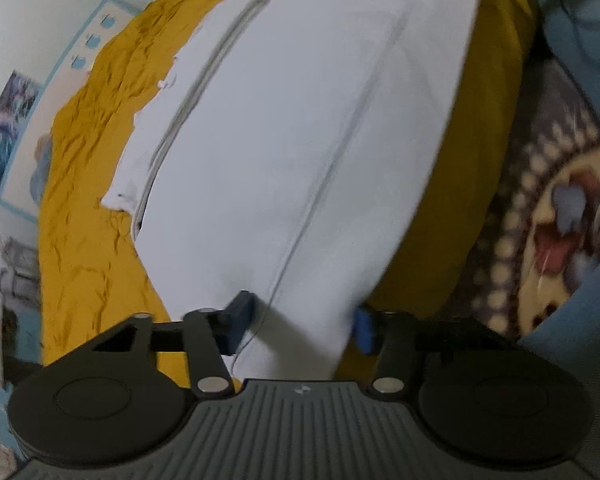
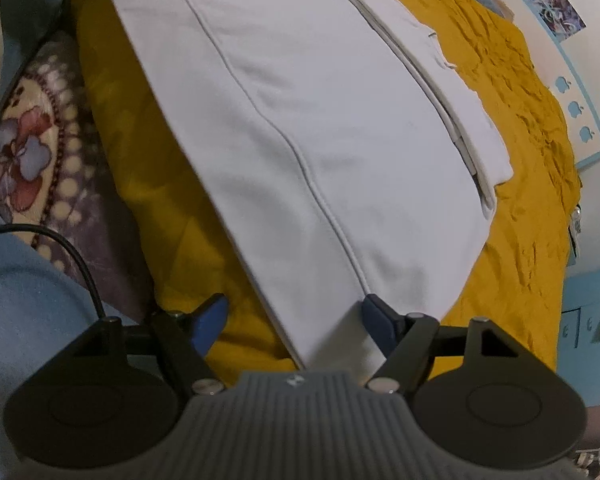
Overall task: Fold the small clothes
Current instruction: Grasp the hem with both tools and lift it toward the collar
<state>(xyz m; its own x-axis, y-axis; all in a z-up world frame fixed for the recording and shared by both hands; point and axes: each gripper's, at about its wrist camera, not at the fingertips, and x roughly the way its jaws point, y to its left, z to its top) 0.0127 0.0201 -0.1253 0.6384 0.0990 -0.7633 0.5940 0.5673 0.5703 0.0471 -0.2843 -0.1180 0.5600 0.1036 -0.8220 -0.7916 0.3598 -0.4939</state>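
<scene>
A white garment [image 1: 284,128] lies flat on a mustard-yellow cloth [image 1: 88,184], with a folded layer along its far edge and a seam down its middle. My left gripper [image 1: 300,326] is open, its blue-padded jaws straddling the garment's near corner. In the right wrist view the same white garment [image 2: 320,120] lies on the yellow cloth [image 2: 520,200]. My right gripper [image 2: 296,320] is open, with the garment's other near corner between its jaws.
A floral patterned blanket [image 1: 548,216] lies beside the yellow cloth; it also shows in the right wrist view [image 2: 32,148]. A black cable [image 2: 76,256] runs near the right gripper. A pale wall with posters [image 2: 556,0] stands beyond the bed.
</scene>
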